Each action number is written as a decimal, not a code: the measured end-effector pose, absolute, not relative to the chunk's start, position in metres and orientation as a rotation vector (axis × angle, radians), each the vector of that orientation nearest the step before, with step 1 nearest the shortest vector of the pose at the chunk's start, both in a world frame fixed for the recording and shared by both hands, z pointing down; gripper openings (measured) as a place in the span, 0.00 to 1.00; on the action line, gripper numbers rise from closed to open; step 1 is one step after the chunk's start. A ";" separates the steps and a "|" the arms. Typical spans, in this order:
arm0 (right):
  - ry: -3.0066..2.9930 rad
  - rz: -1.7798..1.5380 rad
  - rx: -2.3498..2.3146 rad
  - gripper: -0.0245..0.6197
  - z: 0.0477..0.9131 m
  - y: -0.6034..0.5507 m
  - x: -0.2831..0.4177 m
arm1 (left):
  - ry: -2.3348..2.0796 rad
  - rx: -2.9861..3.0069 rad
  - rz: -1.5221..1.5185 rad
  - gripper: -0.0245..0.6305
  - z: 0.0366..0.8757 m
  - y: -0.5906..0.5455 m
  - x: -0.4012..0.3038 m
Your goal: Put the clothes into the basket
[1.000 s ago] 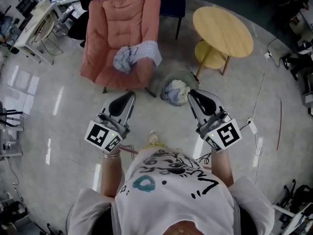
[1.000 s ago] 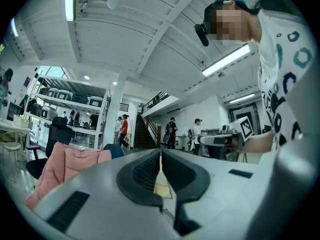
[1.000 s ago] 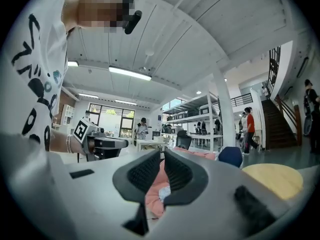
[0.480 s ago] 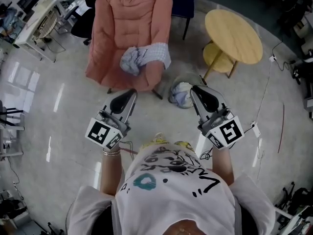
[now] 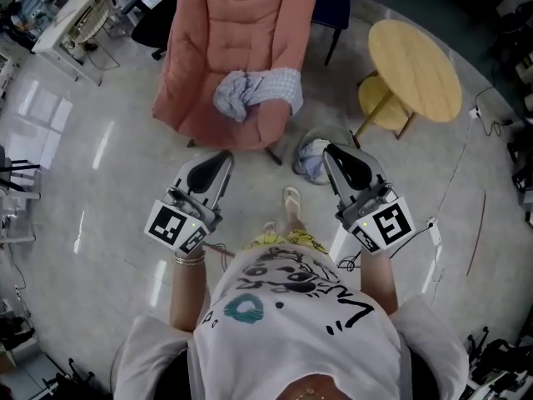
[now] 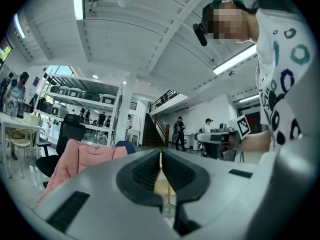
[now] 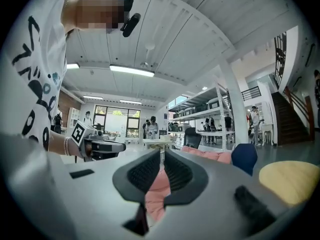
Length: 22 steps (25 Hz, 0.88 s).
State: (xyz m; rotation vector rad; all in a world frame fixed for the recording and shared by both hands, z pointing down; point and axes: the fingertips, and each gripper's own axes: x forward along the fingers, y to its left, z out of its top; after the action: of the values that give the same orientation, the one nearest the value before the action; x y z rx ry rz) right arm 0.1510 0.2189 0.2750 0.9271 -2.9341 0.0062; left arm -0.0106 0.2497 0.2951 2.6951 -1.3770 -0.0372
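**Though Shut, Neither Pair of Jaws Held Anything**

Left gripper [image 5: 220,160] and right gripper [image 5: 332,153] had jaws together, empty. Clothes [image 5: 254,92] lay on the armchair [image 5: 241,23] at twelve o'clock. The basket [image 5: 319,132], holding cloth [image 5: 311,160], stood at one o'clock.

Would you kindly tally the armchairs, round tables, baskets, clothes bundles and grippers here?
Armchairs: 1, salmon-pink padded armchair
Round tables: 1, yellow wooden round table
Baskets: 1, grey round basket
Clothes bundles: 2, pale checked garment on the armchair, pale crumpled clothes in the basket
Grippers: 2, left gripper, right gripper
Total: 7
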 end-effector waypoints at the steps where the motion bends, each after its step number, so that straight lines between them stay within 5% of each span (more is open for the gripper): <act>1: -2.943 0.007 0.909 0.08 0.276 0.213 0.148 | -1.389 2.687 -0.035 0.07 0.296 0.247 -0.012; 22: -3.051 -0.007 0.462 0.08 0.273 0.083 0.105 | -1.770 2.473 -0.023 0.07 0.296 0.147 -0.044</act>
State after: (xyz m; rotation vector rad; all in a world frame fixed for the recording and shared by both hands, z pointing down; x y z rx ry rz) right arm 0.1054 0.0831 0.2725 0.4618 -3.0510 -0.0066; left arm -0.0437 0.1470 0.2957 2.4728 -1.7702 -0.0232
